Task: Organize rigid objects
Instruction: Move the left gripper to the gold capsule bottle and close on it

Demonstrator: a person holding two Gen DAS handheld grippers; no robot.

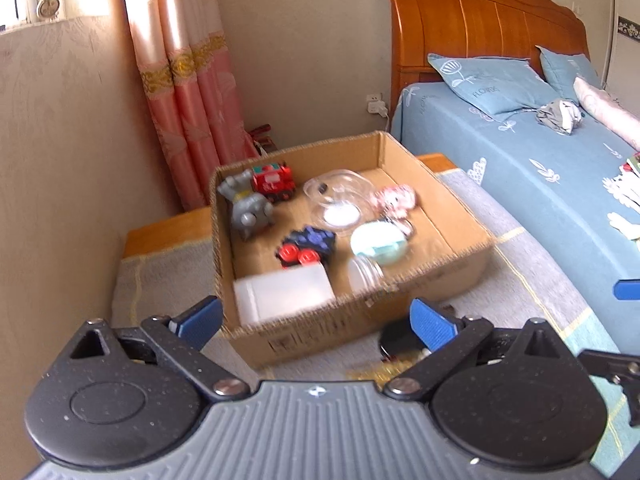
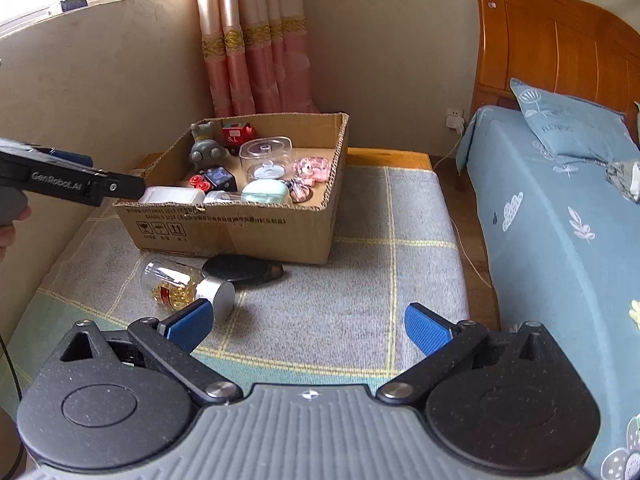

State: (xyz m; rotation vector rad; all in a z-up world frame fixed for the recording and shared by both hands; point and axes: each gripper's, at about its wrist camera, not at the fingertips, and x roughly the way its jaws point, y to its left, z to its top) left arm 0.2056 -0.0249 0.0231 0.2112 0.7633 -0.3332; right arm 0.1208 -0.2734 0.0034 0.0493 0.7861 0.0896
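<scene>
An open cardboard box (image 2: 240,236) stands on a grey checked mat (image 2: 360,280). It holds a grey toy figure (image 1: 248,208), a red toy train (image 1: 274,180), a clear plastic container (image 1: 340,196), a mint case (image 1: 378,242), a white tub (image 1: 284,294) and other small items. In front of the box a glass bottle (image 2: 180,284) with a silver cap lies on its side beside a black disc (image 2: 240,268). My left gripper (image 1: 316,314) is open and empty over the box's near wall. My right gripper (image 2: 310,318) is open and empty, its left finger close to the bottle's cap.
A bed with a blue sheet (image 2: 560,220) and a wooden headboard (image 2: 552,40) runs along the right. A wall and a pink curtain (image 2: 256,40) close off the left and back. A thin cable (image 2: 468,248) lies on the floor between mat and bed.
</scene>
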